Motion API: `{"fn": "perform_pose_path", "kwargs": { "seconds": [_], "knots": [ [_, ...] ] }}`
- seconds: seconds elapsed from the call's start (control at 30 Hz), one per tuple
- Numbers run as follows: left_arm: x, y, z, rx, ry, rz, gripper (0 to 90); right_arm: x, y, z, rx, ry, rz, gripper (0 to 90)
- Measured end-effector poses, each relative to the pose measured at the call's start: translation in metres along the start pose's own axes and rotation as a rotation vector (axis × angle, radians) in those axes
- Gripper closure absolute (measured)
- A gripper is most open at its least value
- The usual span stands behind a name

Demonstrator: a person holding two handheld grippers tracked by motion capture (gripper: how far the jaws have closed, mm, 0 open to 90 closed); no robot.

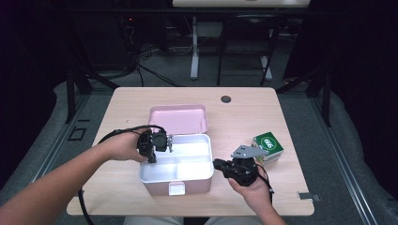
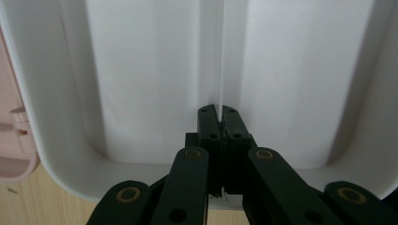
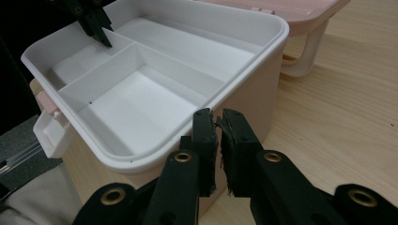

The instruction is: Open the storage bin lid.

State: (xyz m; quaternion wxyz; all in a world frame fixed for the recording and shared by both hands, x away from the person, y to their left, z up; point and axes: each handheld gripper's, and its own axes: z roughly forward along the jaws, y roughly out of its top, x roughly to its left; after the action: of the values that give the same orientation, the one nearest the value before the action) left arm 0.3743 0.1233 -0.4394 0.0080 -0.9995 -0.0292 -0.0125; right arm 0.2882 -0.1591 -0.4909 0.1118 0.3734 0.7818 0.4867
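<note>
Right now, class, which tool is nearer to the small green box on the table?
Right. The right tool sits just beside the green box, while the left tool is across the pink storage box, at its inner divider.

- The table [image 1: 141, 192] looks like pale wood, matt, with fine grain.
- The box [image 1: 202, 180], centre of the frame, is smooth pink plastic with a faint sheen; its white tray [image 3: 141, 112] is smooth plastic, softly glossy.
- The lid [image 1: 178, 118] behind it is the same pink plastic.
- The left claw [image 2: 217, 115] and right claw [image 3: 218, 126] are matt black plastic with rough, worn pads [image 3: 234, 154].
- The small green carton [image 1: 268, 146] at right looks like printed cardboard.
</note>
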Motion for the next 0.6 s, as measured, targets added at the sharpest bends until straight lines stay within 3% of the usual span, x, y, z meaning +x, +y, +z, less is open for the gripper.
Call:
{"fn": "perform_pose_path", "kwargs": {
  "seconds": [0.6],
  "knots": [
    [0.0005, -0.0024, -0.0023, -0.018, -0.002, -0.001, 89.7, -0.0027, -0.0018, 0.0007, 0.003, -0.002, 0.006, 83.7]
  ]
}}
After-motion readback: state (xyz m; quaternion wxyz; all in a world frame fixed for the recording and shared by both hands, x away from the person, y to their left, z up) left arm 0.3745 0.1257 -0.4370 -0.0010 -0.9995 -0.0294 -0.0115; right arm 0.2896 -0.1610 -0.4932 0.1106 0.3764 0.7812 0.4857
